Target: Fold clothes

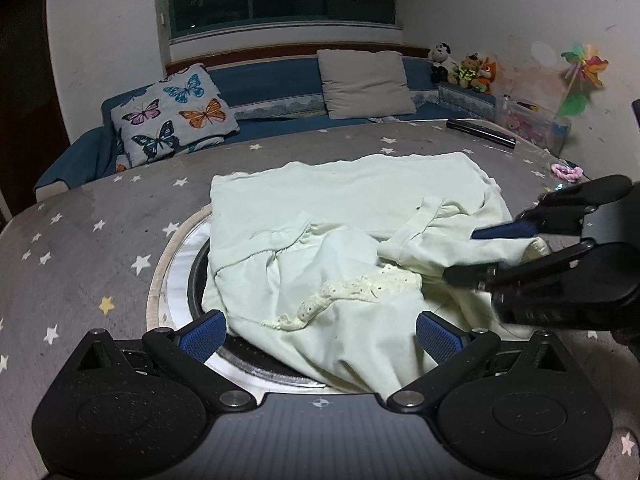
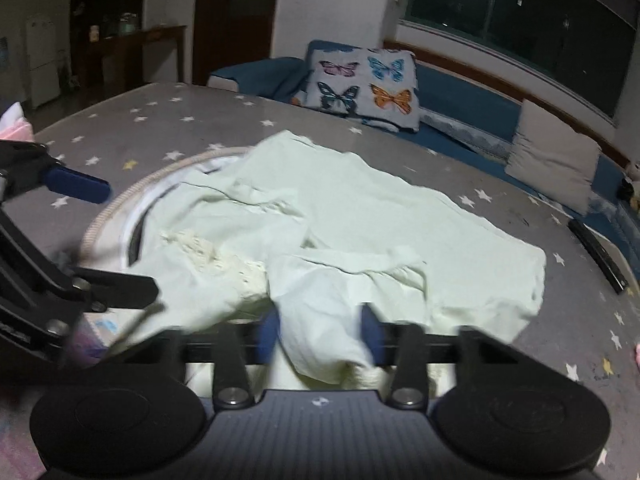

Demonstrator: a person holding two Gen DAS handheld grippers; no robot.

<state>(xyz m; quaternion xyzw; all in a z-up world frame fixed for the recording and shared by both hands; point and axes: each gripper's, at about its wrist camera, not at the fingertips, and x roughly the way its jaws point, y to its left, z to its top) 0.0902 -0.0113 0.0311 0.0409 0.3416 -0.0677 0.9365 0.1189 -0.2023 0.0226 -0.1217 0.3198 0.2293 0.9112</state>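
Note:
A pale green garment (image 1: 320, 216) with a cream lace collar (image 1: 352, 296) lies rumpled on the grey star-print table (image 1: 100, 240); it also shows in the right wrist view (image 2: 360, 224). My left gripper (image 1: 320, 338) is open, its blue pads either side of the garment's near edge. My right gripper (image 2: 320, 334) is shut on a sleeve (image 2: 324, 320) of the garment. It shows in the left wrist view (image 1: 480, 254) at the right, with the sleeve (image 1: 460, 252) between its fingers. The left gripper shows at the left of the right wrist view (image 2: 100, 240).
A round inset with a dark rim (image 1: 176, 272) sits in the table under the garment. A black bar (image 1: 480, 130) and a pink hair tie (image 1: 566, 171) lie at the far right. A blue sofa with a butterfly cushion (image 1: 172, 116) stands behind.

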